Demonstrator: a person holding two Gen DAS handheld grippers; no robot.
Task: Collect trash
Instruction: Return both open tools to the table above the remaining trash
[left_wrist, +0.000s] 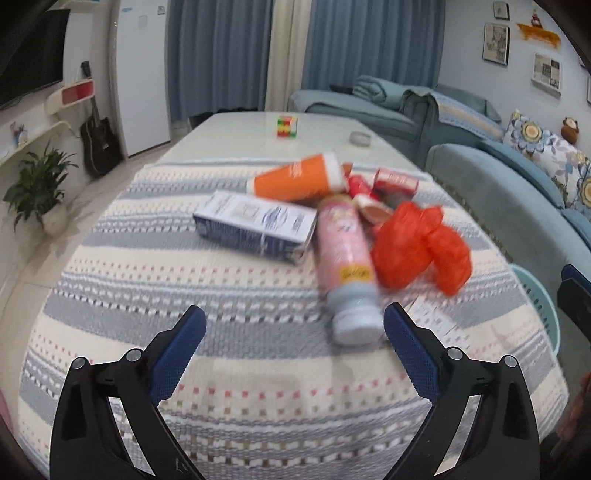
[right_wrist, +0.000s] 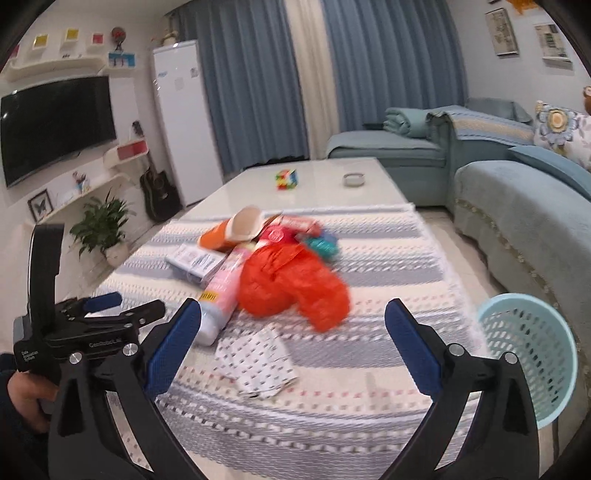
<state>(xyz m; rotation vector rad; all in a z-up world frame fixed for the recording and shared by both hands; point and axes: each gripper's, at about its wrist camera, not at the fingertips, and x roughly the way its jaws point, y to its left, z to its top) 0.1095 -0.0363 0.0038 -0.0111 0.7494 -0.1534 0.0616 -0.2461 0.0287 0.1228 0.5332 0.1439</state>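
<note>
Left wrist view: the left gripper (left_wrist: 294, 325) is spread wide and empty, hovering low over the striped cloth (left_wrist: 221, 288) on the bench. Right gripper (right_wrist: 293, 319) is wide and empty too. Nearest trash is the pink bottle (left_wrist: 345, 251), lying on its side, pale cap just inside the right finger. Beside it sit the crumpled red bag (left_wrist: 417, 243), the blue and white carton (left_wrist: 255, 225) and, farther back, the orange cup (left_wrist: 295, 179). My guess: a round bottle could roll or squirt out if pinched near the cap, and dragging it might tug the bag along. The blue basket (right_wrist: 532, 354) waits off the bench's right edge.
</note>
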